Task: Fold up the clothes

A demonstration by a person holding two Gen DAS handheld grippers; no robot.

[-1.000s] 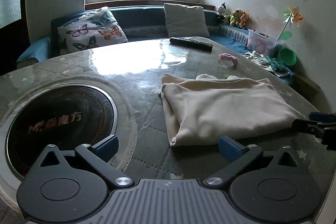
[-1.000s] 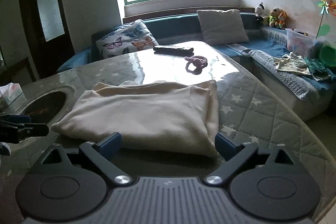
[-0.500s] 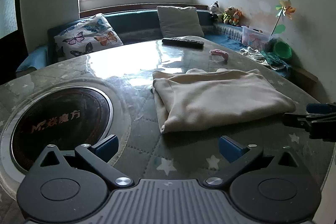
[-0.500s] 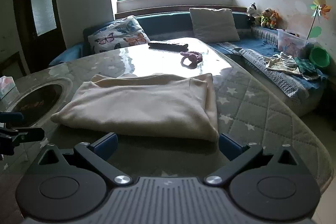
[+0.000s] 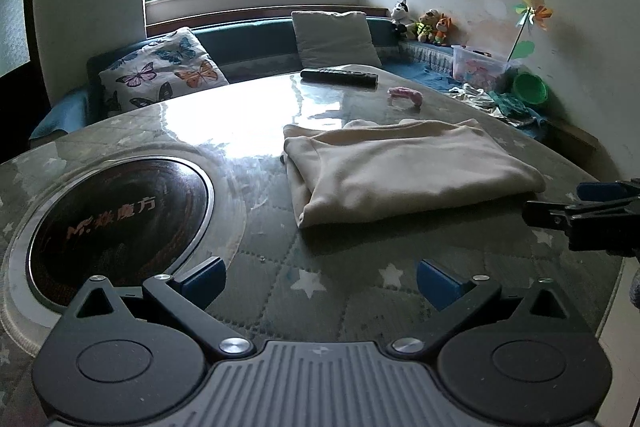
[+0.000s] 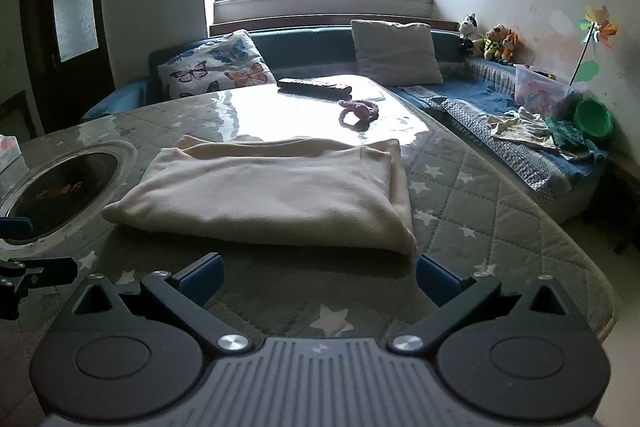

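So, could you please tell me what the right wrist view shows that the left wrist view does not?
Only the right wrist view shows the dark door and the tissue box at the left edge. Only the left wrist view shows the lettering on the round cooktop. Both show the folded cream garment, remote, pink item, butterfly pillow, and both open, empty grippers, left gripper and right gripper.

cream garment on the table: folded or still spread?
Folded. The cream fleece garment lies as a compact stacked rectangle, layered edges visible; both grippers are open, clear of it.
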